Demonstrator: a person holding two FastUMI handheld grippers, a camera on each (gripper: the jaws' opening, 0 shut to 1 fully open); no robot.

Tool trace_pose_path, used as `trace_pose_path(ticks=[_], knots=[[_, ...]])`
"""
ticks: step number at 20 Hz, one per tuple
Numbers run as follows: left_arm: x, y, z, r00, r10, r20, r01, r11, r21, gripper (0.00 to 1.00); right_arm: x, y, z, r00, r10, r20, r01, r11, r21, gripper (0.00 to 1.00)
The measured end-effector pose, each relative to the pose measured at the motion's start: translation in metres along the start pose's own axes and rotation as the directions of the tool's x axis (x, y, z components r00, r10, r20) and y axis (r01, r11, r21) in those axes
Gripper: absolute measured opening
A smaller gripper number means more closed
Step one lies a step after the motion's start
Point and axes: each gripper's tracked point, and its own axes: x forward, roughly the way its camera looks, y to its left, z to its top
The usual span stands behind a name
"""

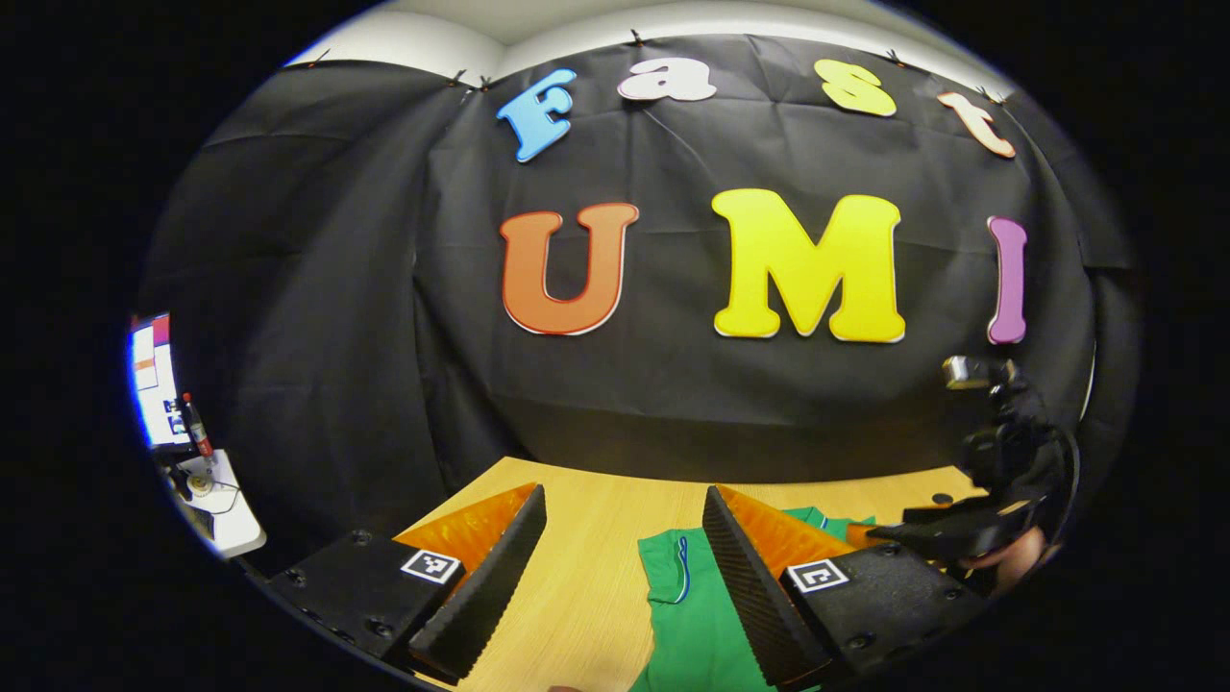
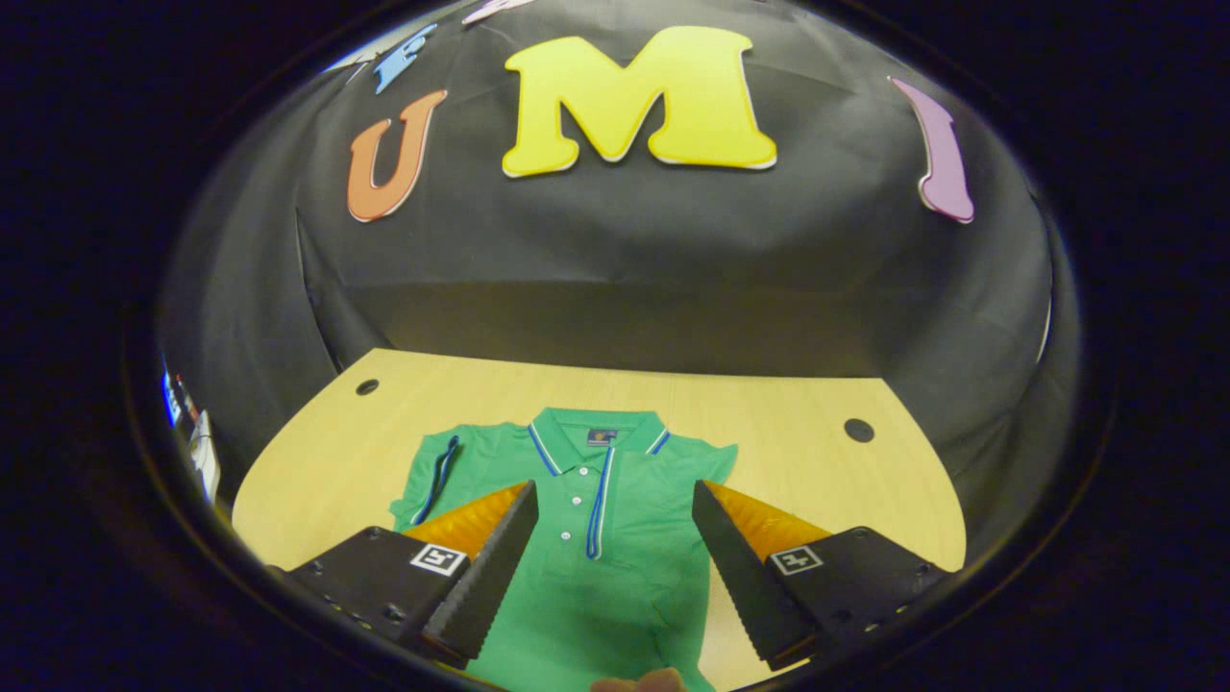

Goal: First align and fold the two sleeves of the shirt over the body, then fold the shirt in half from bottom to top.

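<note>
I hold both grippers spread and empty above the table (image 2: 798,423), so each can take a sleeve. The shirt (image 2: 596,538) lies flat, collar toward the wall; left gripper (image 1: 625,577) by its sleeve (image 1: 673,567), right gripper (image 2: 615,567) over the chest.

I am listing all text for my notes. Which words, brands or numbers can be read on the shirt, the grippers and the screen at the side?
Neck label of the green polo shirt: too small to read.
Square markers on the right gripper and left gripper: black-and-white patterns, no words.
Monitor: blurred, unreadable.
No text can be quoted.
</note>
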Motion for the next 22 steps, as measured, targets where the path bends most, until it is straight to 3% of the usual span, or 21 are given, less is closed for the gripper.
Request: trace_pose_path(ticks=[2,5,9,13,18,21,22], knots=[[0.022,-0.014,-0.025,0.998,-0.049,-0.037,0.05,0.998,0.027,1.0,-0.032,-0.015,0.004,0.999,-0.021,0.03,0.022,0.999,-0.023,0.99],[0.06,-0.037,-0.061,0.99,-0.112,-0.089,0.111,0.994,-0.023,1.0,-0.079,-0.036,0.007,0.995,-0.062,0.077,0.066,0.997,-0.042,0.99],[0.114,-0.047,-0.117,0.974,-0.122,-0.19,0.112,0.992,-0.066,1.0,-0.127,-0.064,0.006,0.984,-0.134,0.115,0.14,0.989,-0.042,0.98],[0.159,-0.058,-0.184,0.942,-0.131,-0.31,0.116,0.991,-0.067,1.0,-0.147,-0.08,-0.012,0.98,-0.18,0.084,0.182,0.983,-0.01,0.98],[0.192,-0.06,-0.23,0.913,-0.129,-0.386,0.146,0.989,0.014,1.0,-0.153,-0.086,-0.036,0.978,-0.206,0.011,0.206,0.978,0.016,0.96],[0.198,-0.06,-0.237,0.902,-0.141,-0.408,0.17,0.985,0.034,0.71,-0.15,-0.084,-0.039,0.977,-0.213,-0.001,0.213,0.977,0.028,0.96],[0.199,-0.058,-0.24,0.898,-0.138,-0.418,0.169,0.985,0.039,0.74,-0.147,-0.081,-0.038,0.978,-0.21,-0.002,0.21,0.977,0.034,0.96]])
